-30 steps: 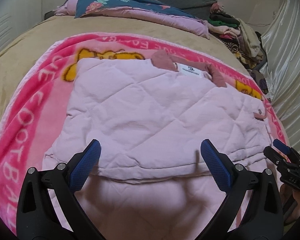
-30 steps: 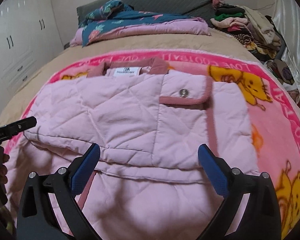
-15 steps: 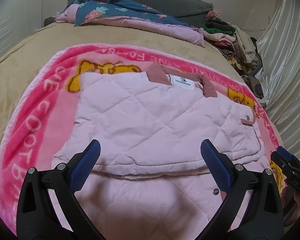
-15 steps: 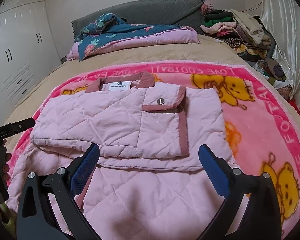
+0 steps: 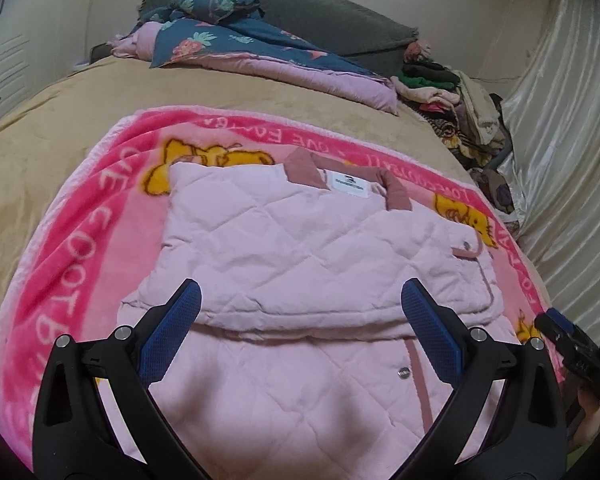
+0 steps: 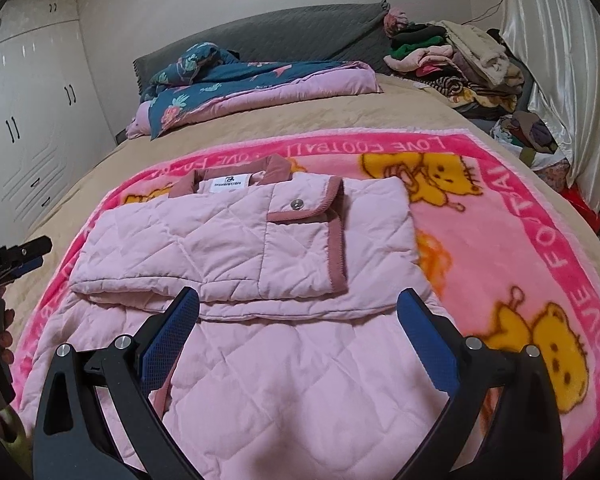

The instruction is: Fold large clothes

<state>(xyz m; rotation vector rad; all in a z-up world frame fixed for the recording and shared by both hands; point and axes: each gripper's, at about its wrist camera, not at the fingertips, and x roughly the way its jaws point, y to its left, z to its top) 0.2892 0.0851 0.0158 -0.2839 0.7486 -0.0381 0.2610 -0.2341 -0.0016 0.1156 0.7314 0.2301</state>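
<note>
A tan bed (image 6: 400,108) fills both views, with a bright pink cartoon blanket (image 6: 512,248) spread across it. On that blanket lies the pale pink quilted jacket (image 6: 236,248), its sleeves and sides folded in over the chest, the dusty-rose collar (image 6: 278,168) at the far end and the lower half stretching toward the cameras. A blue floral quilt (image 6: 228,76) sits folded by the grey headboard (image 6: 284,36), and a heap of clothes (image 6: 456,60) rests at the far right corner. The left gripper (image 5: 300,316) hovers over the jacket's fold line, tongs wide apart, gripping nothing. The right gripper (image 6: 298,316) hangs likewise, tongs spread, empty
</note>
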